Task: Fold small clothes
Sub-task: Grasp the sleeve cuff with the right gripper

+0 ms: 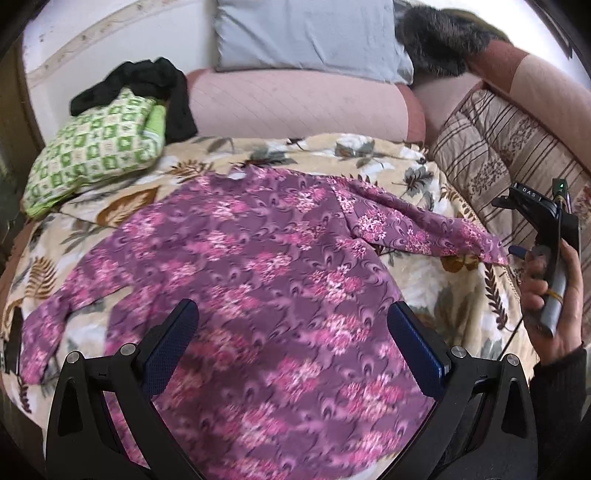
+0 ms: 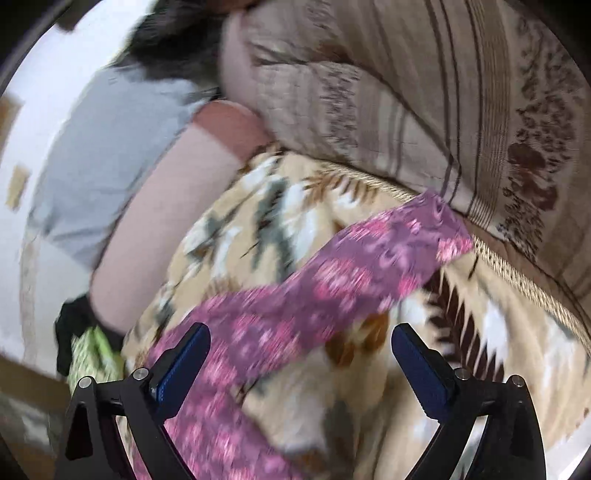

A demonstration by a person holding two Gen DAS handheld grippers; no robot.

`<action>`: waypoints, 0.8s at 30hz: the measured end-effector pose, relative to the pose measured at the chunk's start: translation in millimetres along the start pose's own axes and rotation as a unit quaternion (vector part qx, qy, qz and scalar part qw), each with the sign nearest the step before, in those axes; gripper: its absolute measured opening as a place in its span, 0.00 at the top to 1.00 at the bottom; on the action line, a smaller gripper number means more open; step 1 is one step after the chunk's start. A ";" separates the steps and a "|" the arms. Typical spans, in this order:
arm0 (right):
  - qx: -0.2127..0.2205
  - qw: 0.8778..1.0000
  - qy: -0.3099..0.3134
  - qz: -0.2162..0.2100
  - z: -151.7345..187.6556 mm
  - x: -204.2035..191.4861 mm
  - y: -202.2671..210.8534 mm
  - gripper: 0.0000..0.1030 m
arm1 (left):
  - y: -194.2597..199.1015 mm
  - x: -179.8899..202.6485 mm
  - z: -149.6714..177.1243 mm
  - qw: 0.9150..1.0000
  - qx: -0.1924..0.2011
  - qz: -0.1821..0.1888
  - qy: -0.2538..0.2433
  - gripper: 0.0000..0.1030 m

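Shirt (image 1: 258,266) lies flat on the blanket (image 1: 424,295), sleeve (image 2: 332,277) out, probably ready for folding; left gripper (image 1: 293,325) and right gripper (image 2: 301,347) hover spread, empty.

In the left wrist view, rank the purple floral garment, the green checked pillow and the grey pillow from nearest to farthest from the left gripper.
1. Purple floral garment: spread directly beneath the open left gripper.
2. Green checked pillow: farther back, on the left.
3. Grey pillow: farthest, at the back against the wall.
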State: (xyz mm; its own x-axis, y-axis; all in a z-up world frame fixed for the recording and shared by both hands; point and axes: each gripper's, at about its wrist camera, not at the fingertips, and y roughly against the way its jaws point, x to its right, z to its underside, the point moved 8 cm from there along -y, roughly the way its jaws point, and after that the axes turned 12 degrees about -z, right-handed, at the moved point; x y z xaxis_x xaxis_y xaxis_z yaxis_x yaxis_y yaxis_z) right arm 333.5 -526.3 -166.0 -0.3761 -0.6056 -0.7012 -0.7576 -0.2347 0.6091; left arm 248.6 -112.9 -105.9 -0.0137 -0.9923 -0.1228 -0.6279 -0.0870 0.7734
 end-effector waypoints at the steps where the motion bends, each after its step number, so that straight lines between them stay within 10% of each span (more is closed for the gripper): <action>1: 0.003 1.000 -0.013 0.004 -8.9 11.9 -7.6 0.11 | -4.2 4.6 -1.7 1.000 -0.001 0.002 -0.001 0.00; 8: -0.029 0.987 -0.153 0.032 -10.0 118.0 -34.3 0.48 | -42.6 37.1 3.3 0.999 -0.030 0.005 -0.020 0.00; 24: 0.032 0.974 -0.220 -0.034 -16.6 134.4 -31.0 0.59 | -62.9 39.4 26.1 0.998 -0.065 0.018 0.000 0.00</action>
State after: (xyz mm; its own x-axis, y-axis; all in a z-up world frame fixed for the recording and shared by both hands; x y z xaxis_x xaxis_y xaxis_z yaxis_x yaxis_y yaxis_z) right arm 315.3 -613.1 -273.0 -0.5057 -0.2030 -0.8385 -0.8150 -0.2063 0.5415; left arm 267.2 -144.2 -175.6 -0.0339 -0.9951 -0.0933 -0.5207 -0.0621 0.8515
